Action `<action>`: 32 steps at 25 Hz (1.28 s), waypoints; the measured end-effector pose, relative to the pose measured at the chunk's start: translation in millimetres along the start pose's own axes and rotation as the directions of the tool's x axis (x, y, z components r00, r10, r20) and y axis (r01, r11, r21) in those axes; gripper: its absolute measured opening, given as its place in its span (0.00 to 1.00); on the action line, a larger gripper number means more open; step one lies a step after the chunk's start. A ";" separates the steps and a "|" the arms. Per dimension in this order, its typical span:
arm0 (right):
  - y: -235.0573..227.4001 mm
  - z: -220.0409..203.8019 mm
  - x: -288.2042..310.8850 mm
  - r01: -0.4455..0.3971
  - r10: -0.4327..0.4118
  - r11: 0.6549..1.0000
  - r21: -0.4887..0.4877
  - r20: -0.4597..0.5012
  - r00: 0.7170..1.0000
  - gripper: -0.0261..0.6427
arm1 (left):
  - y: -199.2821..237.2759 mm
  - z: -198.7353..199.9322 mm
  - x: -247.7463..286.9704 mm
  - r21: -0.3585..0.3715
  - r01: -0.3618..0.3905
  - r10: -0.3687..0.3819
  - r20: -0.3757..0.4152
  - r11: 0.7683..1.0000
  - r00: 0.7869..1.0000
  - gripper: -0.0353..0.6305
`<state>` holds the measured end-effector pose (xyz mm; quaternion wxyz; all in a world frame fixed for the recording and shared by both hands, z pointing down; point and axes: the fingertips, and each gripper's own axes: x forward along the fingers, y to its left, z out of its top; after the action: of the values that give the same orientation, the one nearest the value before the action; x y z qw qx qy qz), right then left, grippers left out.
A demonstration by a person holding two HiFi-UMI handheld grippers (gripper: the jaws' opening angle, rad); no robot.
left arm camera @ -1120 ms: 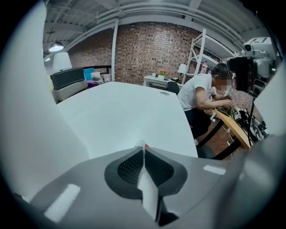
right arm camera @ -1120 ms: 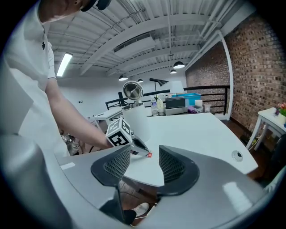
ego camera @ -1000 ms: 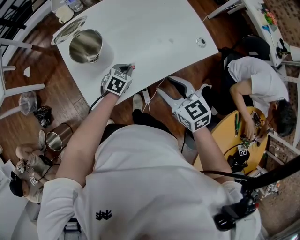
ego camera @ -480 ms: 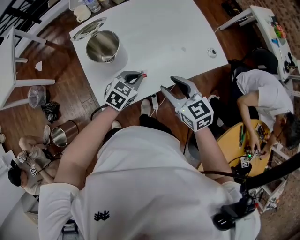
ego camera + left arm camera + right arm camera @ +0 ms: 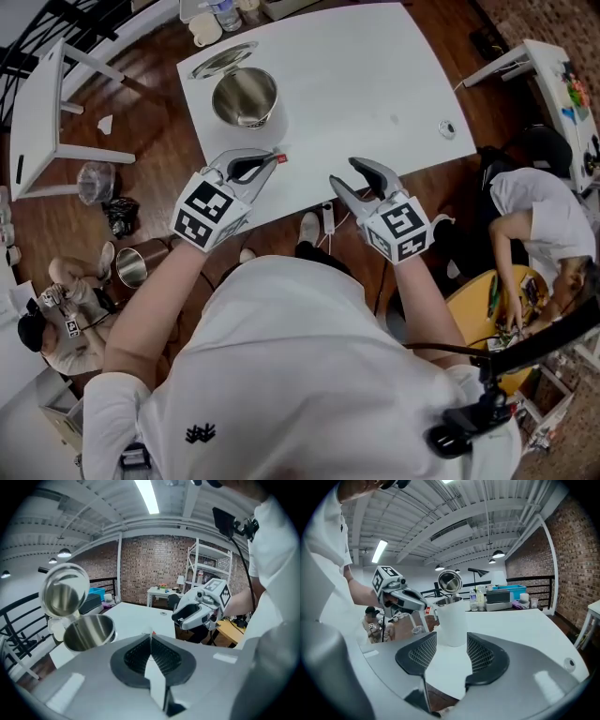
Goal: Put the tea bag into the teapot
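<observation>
The teapot is a steel kettle (image 5: pixel 246 97) (image 5: pixel 89 632) in a white shell (image 5: pixel 452 620), standing at the far left of the white table (image 5: pixel 375 75) with its lid (image 5: pixel 223 59) swung open. My left gripper (image 5: pixel 267 161) (image 5: pixel 151 641) hovers over the table's near edge, just short of the kettle. It is shut on the tea bag (image 5: pixel 157 677), a thin white piece pinched between the pads, with a red tag (image 5: pixel 281 159) (image 5: pixel 427 610) at the tips. My right gripper (image 5: pixel 349 174) (image 5: pixel 451 644) stands open and holds nothing, to the right of the left one.
Bottles and a cup (image 5: pixel 211 14) stand at the table's far end behind the kettle. A small round fitting (image 5: pixel 446 128) sits near the table's right edge. On the floor to the left stands a metal bin (image 5: pixel 131 267). A person (image 5: pixel 530 202) sits at a yellow table to the right.
The head view has swung, so table and kettle sit further right and lower. The left gripper, still shut on the tea bag, now points almost straight at the kettle. The right gripper stays open.
</observation>
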<state>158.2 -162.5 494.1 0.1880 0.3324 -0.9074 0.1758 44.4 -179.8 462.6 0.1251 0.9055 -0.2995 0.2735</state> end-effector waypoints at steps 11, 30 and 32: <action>17.2 15.5 22.9 -0.041 0.041 0.999 -0.030 0.018 0.999 0.34 | 84.8 44.1 -54.4 0.001 -0.150 0.150 0.045 0.989 0.988 0.05; 10.3 31.1 30.7 -0.029 0.030 0.998 -0.058 0.005 1.000 0.34 | 133.3 35.3 -20.6 -0.016 -0.165 0.164 -0.024 0.986 0.986 0.05; 8.6 31.3 32.7 -0.031 0.030 0.997 -0.067 -0.010 0.999 0.34 | 134.1 32.5 -18.8 -0.018 -0.163 0.162 -0.029 0.987 0.986 0.05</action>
<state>122.3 -187.9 480.3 0.2001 0.3112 -0.9169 0.1496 -36.4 -289.5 433.7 0.1156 0.8730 -0.3732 0.2921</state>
